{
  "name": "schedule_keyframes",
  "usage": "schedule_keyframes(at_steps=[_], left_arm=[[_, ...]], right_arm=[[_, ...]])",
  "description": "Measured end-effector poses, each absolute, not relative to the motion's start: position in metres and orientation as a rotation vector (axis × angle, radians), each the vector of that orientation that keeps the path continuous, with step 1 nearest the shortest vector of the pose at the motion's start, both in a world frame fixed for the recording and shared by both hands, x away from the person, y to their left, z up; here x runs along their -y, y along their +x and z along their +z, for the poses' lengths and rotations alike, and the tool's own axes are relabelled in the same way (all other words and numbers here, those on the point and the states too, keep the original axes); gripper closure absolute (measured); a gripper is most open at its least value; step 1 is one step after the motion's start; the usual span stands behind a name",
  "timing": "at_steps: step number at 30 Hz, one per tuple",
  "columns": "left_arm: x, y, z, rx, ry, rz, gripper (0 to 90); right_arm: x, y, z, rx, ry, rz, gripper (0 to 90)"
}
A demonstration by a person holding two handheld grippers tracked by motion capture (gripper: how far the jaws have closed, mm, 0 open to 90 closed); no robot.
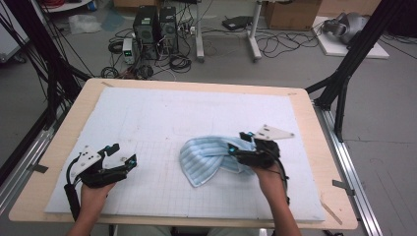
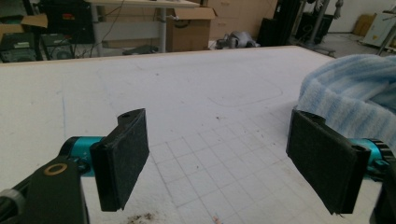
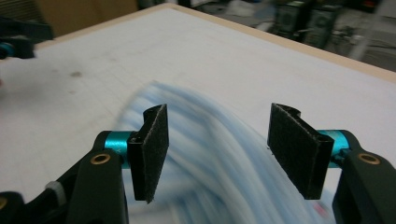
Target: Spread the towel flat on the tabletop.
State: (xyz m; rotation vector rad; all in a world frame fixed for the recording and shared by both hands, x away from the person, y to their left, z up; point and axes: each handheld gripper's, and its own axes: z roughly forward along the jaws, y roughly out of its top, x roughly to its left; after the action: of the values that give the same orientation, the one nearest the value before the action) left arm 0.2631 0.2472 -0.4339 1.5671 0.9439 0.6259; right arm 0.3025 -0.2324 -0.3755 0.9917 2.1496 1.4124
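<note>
Right gripper (image 1: 239, 146) above cloth (image 1: 209, 160), jaws apart.

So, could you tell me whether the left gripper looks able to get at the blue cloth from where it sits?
Probably yes: the left gripper stands open, with bare mat between it and the blue cloth.

I see a soft light-blue striped cloth (image 1: 209, 160) lying crumpled and folded over on the white mat, near the front of the table, a bit right of the middle.
</note>
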Motion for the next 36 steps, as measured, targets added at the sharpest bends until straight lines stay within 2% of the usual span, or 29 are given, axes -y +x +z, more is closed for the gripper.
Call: schedule_keyframes(at_steps=[4, 9, 14, 19, 26, 36], left_arm=[[-0.241, 0.268, -0.435, -0.933, 1.584, 0.586, 22.0], [-0.230, 0.276, -0.434, -0.906, 1.621, 0.561, 20.1], [-0.214, 0.286, -0.426, -0.868, 1.632, 0.538, 20.4], [-0.187, 0.299, -0.419, -0.806, 1.677, 0.501, 20.6], [-0.141, 0.319, -0.416, -0.708, 1.759, 0.408, 21.8], [-0.082, 0.334, -0.412, -0.590, 1.858, 0.337, 24.6]], right_arm=[[0.274, 0.287, -0.394, -2.082, 1.103, 1.418, 35.3], [0.302, 0.276, -0.414, -2.041, 1.158, 1.396, 32.5], [0.320, 0.268, -0.408, -1.979, 1.148, 1.382, 30.2], [0.326, 0.268, -0.409, -1.956, 1.171, 1.367, 29.0], [0.328, 0.269, -0.410, -1.920, 1.198, 1.343, 21.6], [0.335, 0.265, -0.412, -1.854, 1.267, 1.315, 23.5]])
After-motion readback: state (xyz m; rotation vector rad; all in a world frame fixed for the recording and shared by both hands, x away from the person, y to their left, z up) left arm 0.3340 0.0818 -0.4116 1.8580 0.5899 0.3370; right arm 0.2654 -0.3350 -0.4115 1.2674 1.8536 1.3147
